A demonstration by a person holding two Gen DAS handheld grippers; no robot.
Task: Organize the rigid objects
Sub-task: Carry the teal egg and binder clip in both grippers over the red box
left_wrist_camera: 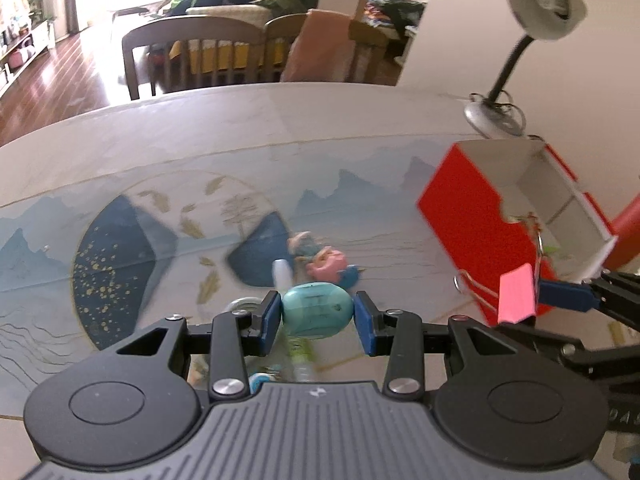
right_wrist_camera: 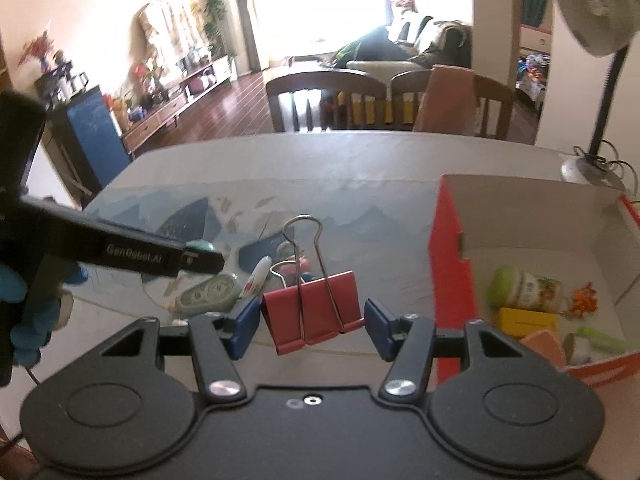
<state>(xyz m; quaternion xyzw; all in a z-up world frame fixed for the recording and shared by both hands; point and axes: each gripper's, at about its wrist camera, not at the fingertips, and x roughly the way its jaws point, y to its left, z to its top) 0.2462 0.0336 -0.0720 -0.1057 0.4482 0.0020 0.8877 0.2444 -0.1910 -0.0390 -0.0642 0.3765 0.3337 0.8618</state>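
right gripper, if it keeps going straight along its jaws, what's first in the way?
Likely bare tablecloth, left of the red box. The right gripper carries the red binder clip ahead; small toys lie close to that line, depth unclear.

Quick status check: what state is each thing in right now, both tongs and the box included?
Left tongs: shut on the teal case.
Teal case: held, off the table.
Right tongs: shut on the red clip.
Red clip: held, wire handles up.
Box: open, several items inside.
Jar: on its side in the box.
Correction tape: on the table, not yet boxed.
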